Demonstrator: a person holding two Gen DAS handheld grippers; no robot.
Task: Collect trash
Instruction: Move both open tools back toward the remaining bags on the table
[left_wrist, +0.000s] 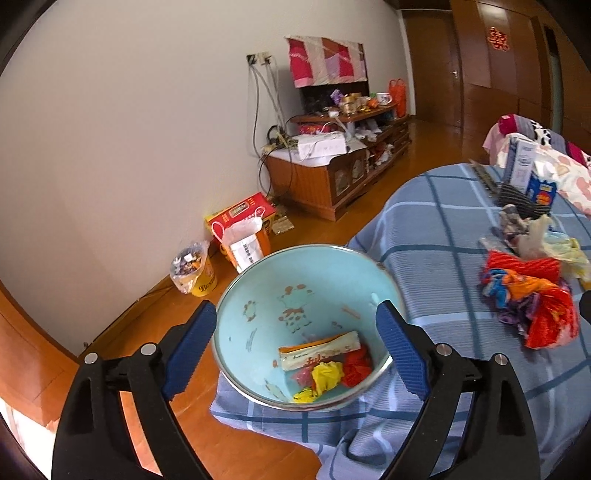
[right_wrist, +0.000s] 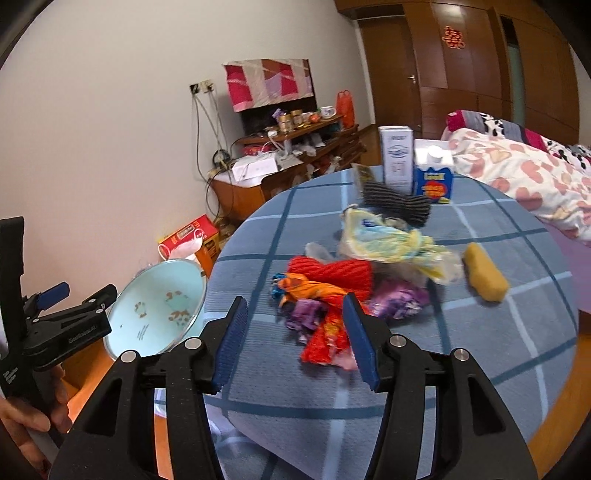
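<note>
A light blue bin (left_wrist: 258, 295) stands tilted against the edge of the table with the blue checked cloth (left_wrist: 443, 258). Inside it lie a white and orange sachet (left_wrist: 317, 350), a yellow crumpled wrapper (left_wrist: 327, 374) and a red one (left_wrist: 356, 365). My left gripper (left_wrist: 295, 306) is open wide above the bin's mouth, with nothing in its pads. A pile of coloured wrappers and bags (right_wrist: 332, 280) lies mid-table, with a yellow block (right_wrist: 484, 280) to its right. My right gripper (right_wrist: 293, 301) hangs open just short of the pile, holding nothing. The left gripper (right_wrist: 79, 295) also shows beside the bin (right_wrist: 159, 306).
A white box (right_wrist: 397, 158), a blue carton (right_wrist: 434, 181) and a striped cloth (right_wrist: 399, 203) sit at the table's far side. A bed with a heart quilt (right_wrist: 535, 177) lies to the right. A cabinet (left_wrist: 332, 177), a red box (left_wrist: 243, 218) and a yellow cup (left_wrist: 201, 280) line the wall.
</note>
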